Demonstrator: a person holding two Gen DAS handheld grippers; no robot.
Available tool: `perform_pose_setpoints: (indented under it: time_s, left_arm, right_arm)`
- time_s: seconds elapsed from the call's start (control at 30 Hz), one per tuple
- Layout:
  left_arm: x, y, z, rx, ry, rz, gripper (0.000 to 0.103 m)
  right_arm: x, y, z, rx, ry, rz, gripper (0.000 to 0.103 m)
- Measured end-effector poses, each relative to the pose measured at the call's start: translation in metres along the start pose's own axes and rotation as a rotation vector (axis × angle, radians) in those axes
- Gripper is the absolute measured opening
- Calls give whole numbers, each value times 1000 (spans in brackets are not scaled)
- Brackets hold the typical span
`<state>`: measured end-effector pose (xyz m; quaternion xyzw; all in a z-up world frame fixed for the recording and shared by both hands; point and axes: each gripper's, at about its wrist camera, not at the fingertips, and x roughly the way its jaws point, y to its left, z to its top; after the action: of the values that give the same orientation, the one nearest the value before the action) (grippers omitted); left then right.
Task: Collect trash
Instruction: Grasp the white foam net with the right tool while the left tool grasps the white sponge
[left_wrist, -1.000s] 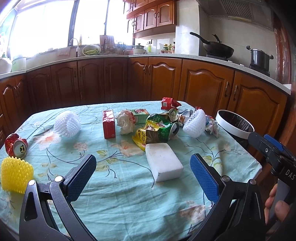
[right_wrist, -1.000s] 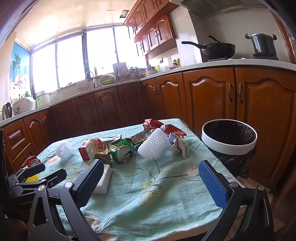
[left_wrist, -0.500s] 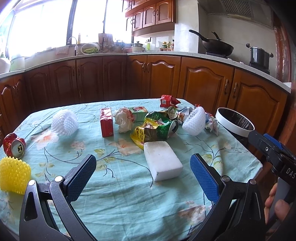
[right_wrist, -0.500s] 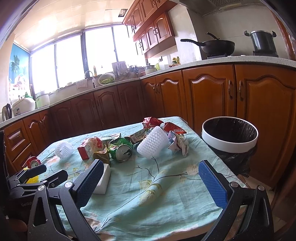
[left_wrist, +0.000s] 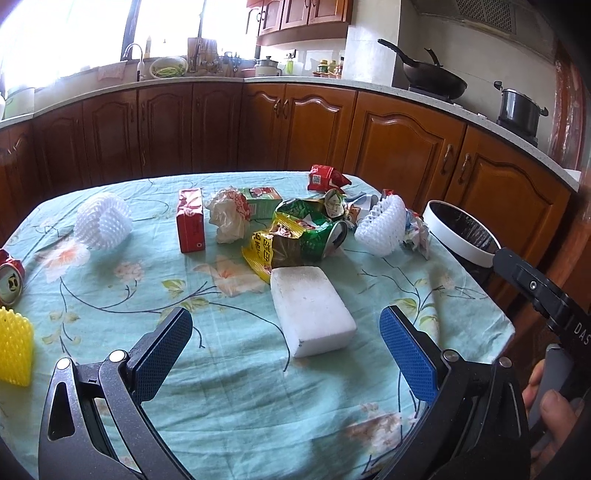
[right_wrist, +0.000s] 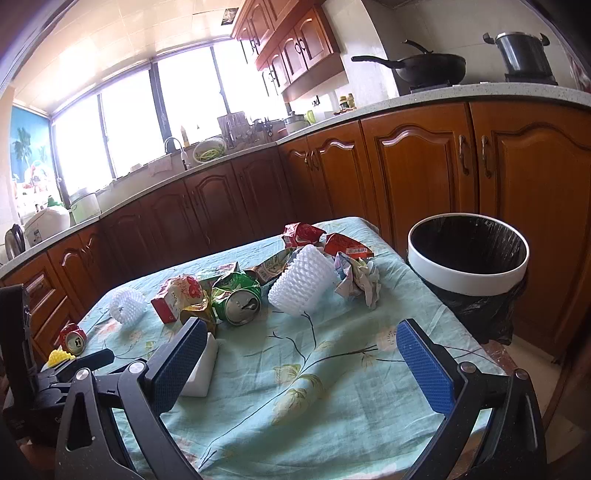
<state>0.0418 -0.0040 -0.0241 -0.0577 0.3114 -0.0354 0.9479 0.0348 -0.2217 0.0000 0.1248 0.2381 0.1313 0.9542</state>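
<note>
Trash lies on a table with a light green floral cloth (left_wrist: 229, 398). A white foam block (left_wrist: 310, 310) lies just ahead of my left gripper (left_wrist: 284, 343), which is open and empty. Behind it are a crushed green can (left_wrist: 321, 236), a yellow wrapper (left_wrist: 264, 251), a red carton (left_wrist: 190, 219), crumpled paper (left_wrist: 227, 218) and two white foam nets (left_wrist: 103, 219) (left_wrist: 382, 225). My right gripper (right_wrist: 299, 354) is open and empty above the near table edge, facing the white foam net (right_wrist: 301, 284) and green can (right_wrist: 240, 304). The white-rimmed bin (right_wrist: 469, 251) with a black liner stands right of the table.
A crushed red can (left_wrist: 9, 277) and a yellow foam net (left_wrist: 14, 345) lie at the table's left edge. Red wrappers (right_wrist: 347, 245) lie at the far side. Wooden cabinets and a counter with a wok (left_wrist: 432, 75) and pot (left_wrist: 519, 107) surround the table.
Both grippers have shifted slightly; the left one has edged forward toward the foam block. Nothing on the table has moved, and both grippers stay open.
</note>
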Motion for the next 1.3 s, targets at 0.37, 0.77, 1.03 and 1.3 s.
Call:
perform_pose_setpoints:
  time_s: [0.37,0.77,1.03,1.3]
  left_arm:
    - [35,-18,10,26,113,-13,103]
    - [71,-15,13,58,193,16,93]
    - [79,-17,9,75,235,-43,58]
    - [62,-25,17,101,175,-89,54]
  right_arm:
    - [61,-14,14,103,159,76,85]
    - [134,-20,23,210,295,135,73]
    - [152,-22,26,208,307,141,12]
    - [111,-21,32,174,254,196,9]
